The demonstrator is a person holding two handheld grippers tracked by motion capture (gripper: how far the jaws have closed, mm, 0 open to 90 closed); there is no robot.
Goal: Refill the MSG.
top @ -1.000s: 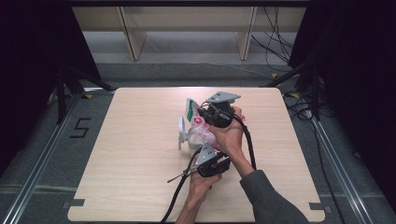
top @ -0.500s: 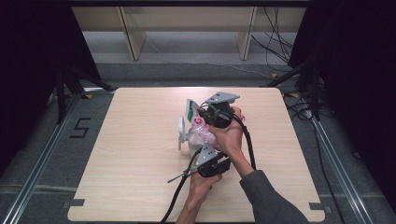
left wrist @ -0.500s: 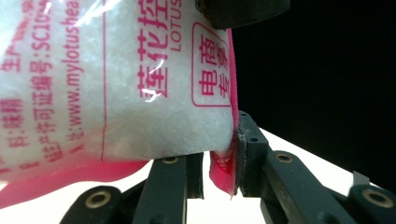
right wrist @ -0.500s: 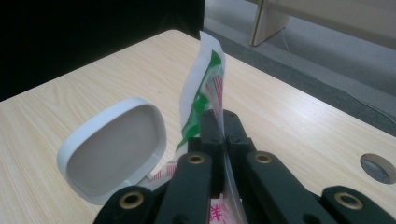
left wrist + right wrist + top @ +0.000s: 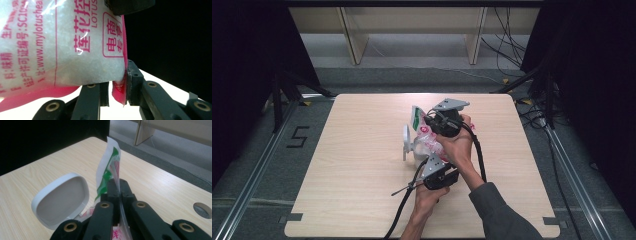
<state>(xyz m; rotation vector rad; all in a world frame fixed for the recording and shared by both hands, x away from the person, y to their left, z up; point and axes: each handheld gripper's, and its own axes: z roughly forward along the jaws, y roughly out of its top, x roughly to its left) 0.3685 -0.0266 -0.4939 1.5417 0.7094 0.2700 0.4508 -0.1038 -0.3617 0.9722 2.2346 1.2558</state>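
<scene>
Bag [image 5: 426, 137] of white granules, pink print, green/white top strip, hangs mid-bench just above the white lidded container [image 5: 411, 145], lid flipped up. Long axis runs roughly from near side up toward far side, tilted. Right tongs [image 5: 119, 185] are pressed together on the upper sealed edge of the bag, far end. Left tongs [image 5: 117, 87] are at the lower corner, near end; pink seam sits betw. the pads, one pad touching, looks clamped on the bag corner. Both hands are on the bag, left nearer the person, right farther and higher. Judgement: next move turns on tipping the bag mouth twd container, which lies just left of and below the bag. Bench [image 5: 362, 200] is open all round; edges well apart.
</scene>
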